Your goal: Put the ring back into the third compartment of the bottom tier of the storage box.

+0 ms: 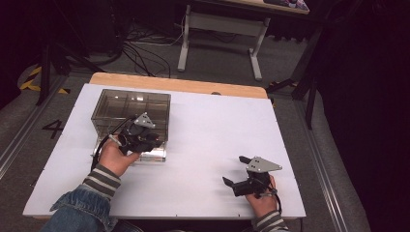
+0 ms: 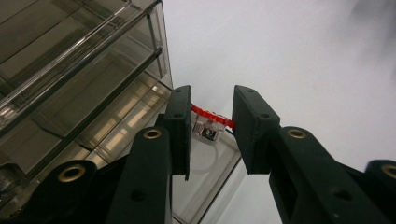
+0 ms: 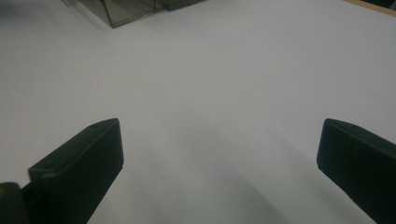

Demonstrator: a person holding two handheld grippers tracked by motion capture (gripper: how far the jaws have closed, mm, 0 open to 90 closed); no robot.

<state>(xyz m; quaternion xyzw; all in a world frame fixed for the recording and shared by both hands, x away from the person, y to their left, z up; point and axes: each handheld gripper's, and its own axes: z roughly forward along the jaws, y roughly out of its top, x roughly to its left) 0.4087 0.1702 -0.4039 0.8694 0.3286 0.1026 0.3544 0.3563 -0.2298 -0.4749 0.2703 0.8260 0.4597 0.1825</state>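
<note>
A smoky clear drawer box (image 1: pixel 130 107) stands at the back left of the white table top (image 1: pixel 217 125). One clear drawer (image 1: pixel 151 154) sticks out at its front right corner. My left gripper (image 1: pixel 155 141) hovers just over that drawer. In the left gripper view, the left gripper (image 2: pixel 212 128) is shut on a small clear part with a red strip (image 2: pixel 211 116), which spans from pad to pad above the open drawer (image 2: pixel 210 161), beside the box (image 2: pixel 70 70). My right gripper (image 1: pixel 235 170) rests near the front right of the table. Its jaws stand wide open with nothing between them (image 3: pixel 219 154).
The box corner (image 3: pixel 135 11) lies far off in the right gripper view, with bare white surface (image 3: pixel 210 93) in between. Beyond the table's wooden far edge (image 1: pixel 179 84) are cables and a white desk frame (image 1: pixel 222 29) on the floor.
</note>
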